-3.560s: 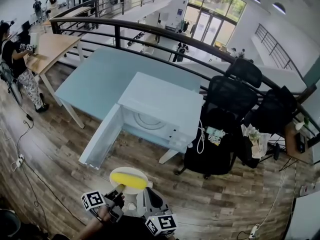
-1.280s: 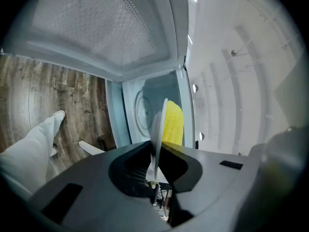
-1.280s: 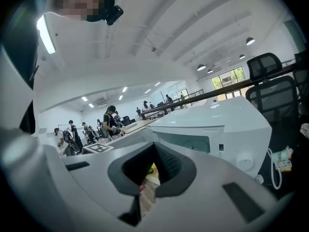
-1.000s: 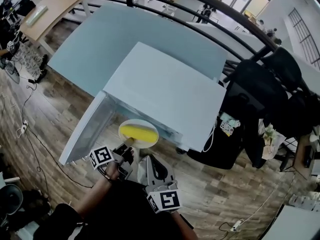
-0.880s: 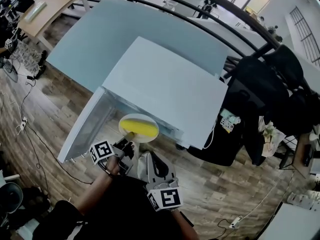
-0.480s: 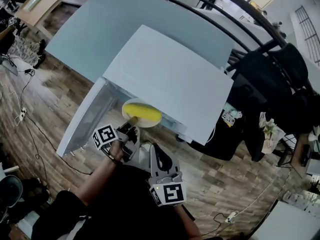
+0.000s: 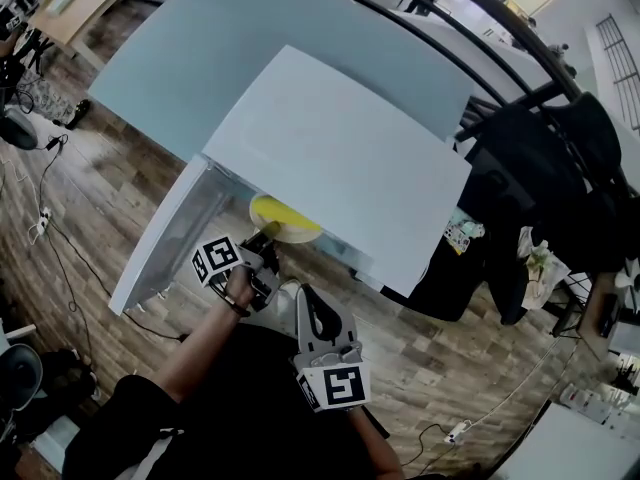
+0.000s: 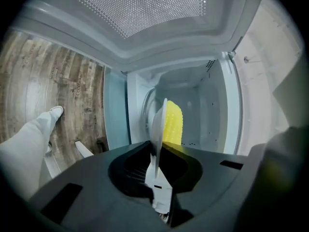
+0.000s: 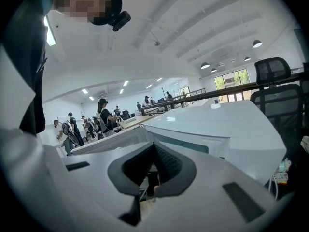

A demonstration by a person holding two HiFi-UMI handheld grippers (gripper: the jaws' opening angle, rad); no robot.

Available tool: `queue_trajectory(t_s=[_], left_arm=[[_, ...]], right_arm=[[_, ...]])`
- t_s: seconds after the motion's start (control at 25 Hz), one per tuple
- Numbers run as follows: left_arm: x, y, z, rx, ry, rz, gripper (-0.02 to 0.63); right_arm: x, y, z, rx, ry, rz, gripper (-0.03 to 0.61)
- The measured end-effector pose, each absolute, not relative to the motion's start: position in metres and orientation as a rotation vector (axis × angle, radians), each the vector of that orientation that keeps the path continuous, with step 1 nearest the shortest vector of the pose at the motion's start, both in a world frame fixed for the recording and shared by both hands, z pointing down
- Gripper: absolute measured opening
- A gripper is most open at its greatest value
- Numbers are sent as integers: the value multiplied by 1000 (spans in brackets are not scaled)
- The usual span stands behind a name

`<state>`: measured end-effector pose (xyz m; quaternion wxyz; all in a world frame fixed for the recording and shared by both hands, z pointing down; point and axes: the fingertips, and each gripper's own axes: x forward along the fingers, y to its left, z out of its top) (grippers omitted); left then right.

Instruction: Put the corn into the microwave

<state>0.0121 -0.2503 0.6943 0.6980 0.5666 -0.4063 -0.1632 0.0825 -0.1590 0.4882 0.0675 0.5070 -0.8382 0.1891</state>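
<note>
Carrying: the left gripper (image 7: 262, 243) (image 8: 157, 178), its jaws pinched on the near rim of a round white plate (image 7: 300, 236) (image 8: 158, 124)
Corn: a yellow cob of corn (image 7: 275, 211) (image 8: 174, 124) lies on the plate, which is partway through the opening, its far half hidden under the top edge in the head view
Microwave: a white box-shaped microwave (image 7: 340, 158) stands on a pale blue-grey table (image 7: 250, 38); in the left gripper view its pale inner wall (image 8: 203, 105) lies right ahead of the plate
Door: the white microwave door (image 7: 165, 238) is swung wide open to the left; its perforated window (image 8: 145, 8) fills the top of the left gripper view
Right gripper: the right gripper (image 7: 303, 298) (image 9: 152, 185) is held near the body, apart from the plate, jaws together with nothing between them
Markings: each gripper's cube (image 7: 218, 258) (image 7: 335, 385) carries black-and-white square patterns; print on a small white tag (image 7: 460, 236) by the black office chairs (image 7: 530, 168) is too small to read
Floor: wood-pattern planks (image 7: 80, 198), with a white trouser leg and shoe (image 8: 29, 144) in the left gripper view
</note>
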Motion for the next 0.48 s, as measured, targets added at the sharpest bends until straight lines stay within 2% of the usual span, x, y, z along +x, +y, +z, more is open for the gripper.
queue_trajectory(t_s=[0.48], left_arm=[[16,-275,710,1240,-934,-361,35]], right_arm=[[84,-166,494,1527,-2511,585,8]])
